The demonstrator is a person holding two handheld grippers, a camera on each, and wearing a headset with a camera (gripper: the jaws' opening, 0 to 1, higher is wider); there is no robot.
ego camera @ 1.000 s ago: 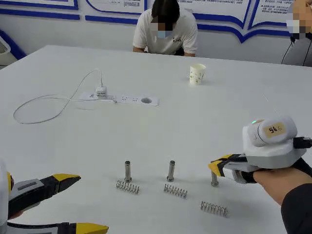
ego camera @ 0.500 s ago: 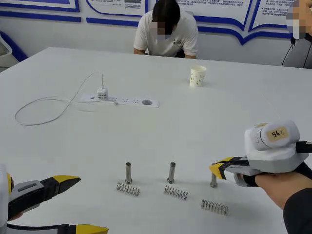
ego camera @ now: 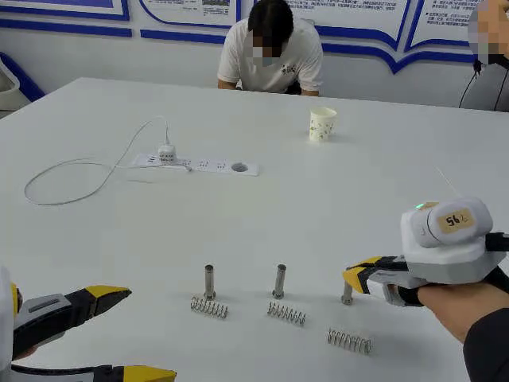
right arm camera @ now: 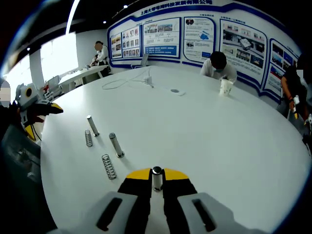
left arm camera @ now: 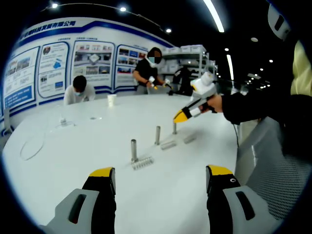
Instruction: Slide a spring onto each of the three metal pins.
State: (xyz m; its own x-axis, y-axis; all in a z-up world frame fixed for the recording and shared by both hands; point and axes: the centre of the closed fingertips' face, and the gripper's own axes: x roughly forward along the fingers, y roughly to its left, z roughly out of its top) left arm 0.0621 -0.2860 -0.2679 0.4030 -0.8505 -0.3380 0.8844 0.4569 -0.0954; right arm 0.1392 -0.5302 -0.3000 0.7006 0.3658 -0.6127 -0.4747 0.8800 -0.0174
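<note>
**Status: right gripper [ego camera: 356,277] clamped on right pin [right arm camera: 157,171], springs loose on table [ego camera: 238,223]**

Right gripper's jaws were closed down to a narrow gap, one yellow tip on each side of the right pin, gripping it near the top. The pin stood upright on the table.

Left gripper [ego camera: 147,333] hovered low at the near left edge, jaws spread wide with nothing between them (same in the left gripper view, where both tips were well apart over bare table).

Left pin [ego camera: 209,281] and middle pin [ego camera: 280,280] stood upright, side by side, apart from both grippers.

Left spring [ego camera: 209,306], middle spring [ego camera: 286,313] and right spring [ego camera: 349,341] each lay flat on the table just in front of its own pin, none threaded on.

Further back were a power strip [ego camera: 199,162] with a white cable, a paper cup [ego camera: 322,124] and a person seated at the far edge.
</note>
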